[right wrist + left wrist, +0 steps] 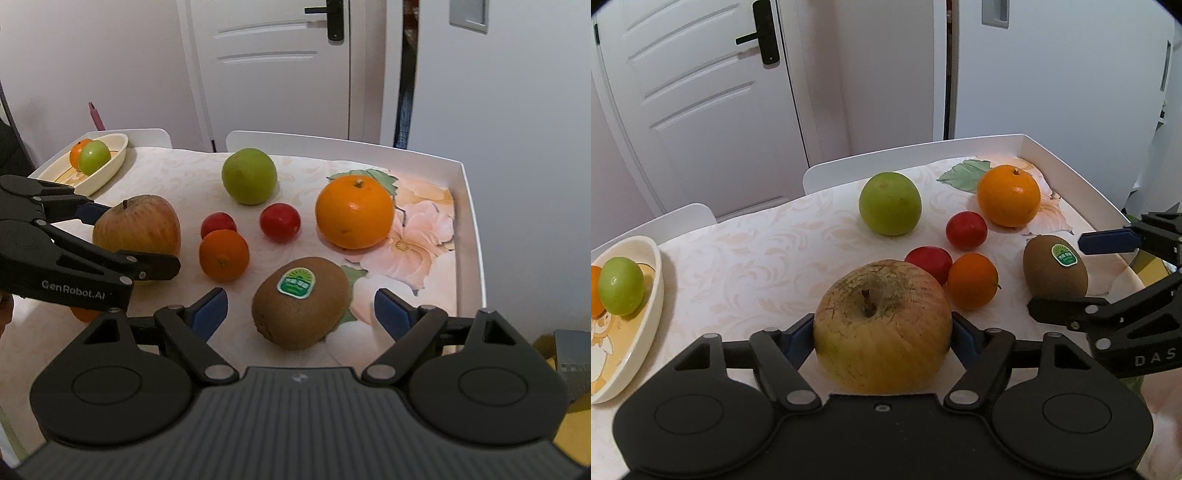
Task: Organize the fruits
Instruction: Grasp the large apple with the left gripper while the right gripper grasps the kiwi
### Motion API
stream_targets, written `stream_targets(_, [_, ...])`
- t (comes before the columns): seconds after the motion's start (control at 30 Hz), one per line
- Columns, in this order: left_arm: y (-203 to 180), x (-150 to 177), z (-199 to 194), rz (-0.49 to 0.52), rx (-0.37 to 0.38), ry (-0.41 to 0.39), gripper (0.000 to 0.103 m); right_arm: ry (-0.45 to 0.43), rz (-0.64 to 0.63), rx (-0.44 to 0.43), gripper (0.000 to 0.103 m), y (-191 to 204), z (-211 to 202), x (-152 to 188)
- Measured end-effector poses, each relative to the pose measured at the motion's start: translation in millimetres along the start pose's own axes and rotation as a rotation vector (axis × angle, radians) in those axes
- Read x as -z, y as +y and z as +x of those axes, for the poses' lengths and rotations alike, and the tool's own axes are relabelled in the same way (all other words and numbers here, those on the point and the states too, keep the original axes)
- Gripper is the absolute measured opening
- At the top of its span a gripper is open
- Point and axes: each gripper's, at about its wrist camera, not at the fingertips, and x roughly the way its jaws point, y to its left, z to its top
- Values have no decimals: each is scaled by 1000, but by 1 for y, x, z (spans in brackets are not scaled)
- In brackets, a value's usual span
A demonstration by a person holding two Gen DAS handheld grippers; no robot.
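Hiding its own blue pads, the apple (pixel 882 326) sits clamped in the left gripper (pixel 882 332). The right gripper (pixel 301 314) stands apart around the kiwi (pixel 301 302), untouched. Left of both, a bowl (pixel 653 295) holds a green fruit (pixel 621 286) and a half-hidden orange one (pixel 78 150).

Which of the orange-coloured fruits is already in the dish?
The small orange tucked behind the green fruit in the cream dish. The big orange and the small one beside the red fruits still sit on the table.

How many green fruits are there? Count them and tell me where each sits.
2. One green fruit on the tablecloth behind the red fruits; the other in the cream dish. None looks hidden.
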Motion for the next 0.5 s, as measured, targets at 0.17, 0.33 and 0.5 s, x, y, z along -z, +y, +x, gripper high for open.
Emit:
stream_targets(0.17, [1,2,-2,1,-20,0,78,2,-5,-4,95,4,4,-3])
stream_targets(0.33, [6,4,-3,-5,-32,-1,78,12,-1,7,87,5,10,-4])
stream_targets(0.5, [9,5,-6,-12,-46,-11,77,12,-4,33,73,3,12,-3])
